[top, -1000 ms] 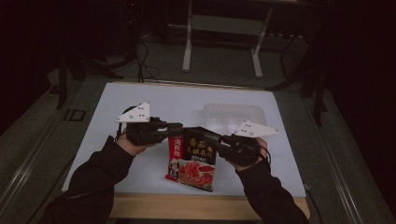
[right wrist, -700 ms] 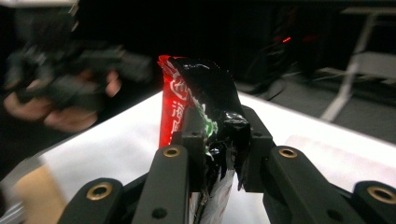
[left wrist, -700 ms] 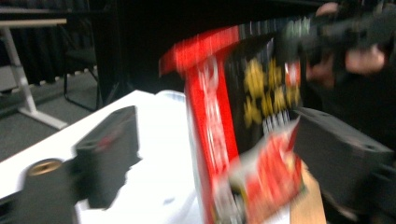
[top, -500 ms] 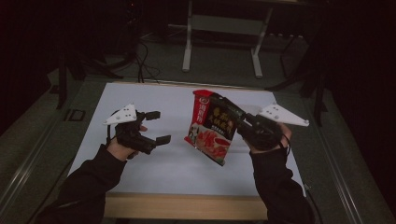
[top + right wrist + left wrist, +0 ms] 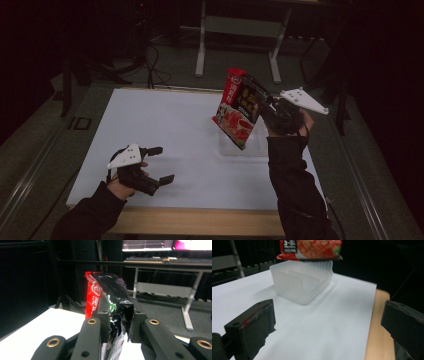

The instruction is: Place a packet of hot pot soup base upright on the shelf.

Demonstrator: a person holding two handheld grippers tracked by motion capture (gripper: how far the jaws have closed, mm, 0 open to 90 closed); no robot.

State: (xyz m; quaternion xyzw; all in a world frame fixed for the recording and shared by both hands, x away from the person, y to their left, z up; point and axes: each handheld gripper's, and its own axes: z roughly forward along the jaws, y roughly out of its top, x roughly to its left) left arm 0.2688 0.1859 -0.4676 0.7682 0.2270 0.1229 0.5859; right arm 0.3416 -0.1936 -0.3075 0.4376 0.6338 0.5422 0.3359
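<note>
My right gripper [image 5: 263, 104] is shut on the edge of a red and black snack packet [image 5: 236, 111] and holds it tilted in the air, over a clear plastic container [image 5: 231, 149] on the white table. In the right gripper view both jaws pinch the crinkled packet [image 5: 110, 292]. Low at the table's near left, my left gripper [image 5: 164, 163] is open; its jaws have just been opening and nothing is between them. In the left gripper view the fingers [image 5: 254, 325] stand wide apart, pointing at the container [image 5: 302, 283] with the packet [image 5: 309, 248] above it.
A white sheet [image 5: 165, 125] covers the table, with a wooden strip [image 5: 200, 222] along the near edge. Behind the table stands a metal desk frame [image 5: 201, 50] on a dark floor with cables. A lit screen [image 5: 147, 245] shows far off.
My left gripper let go of the packet, opened and dropped to the near left. The right gripper lifted the packet up and to the right, over the container.
</note>
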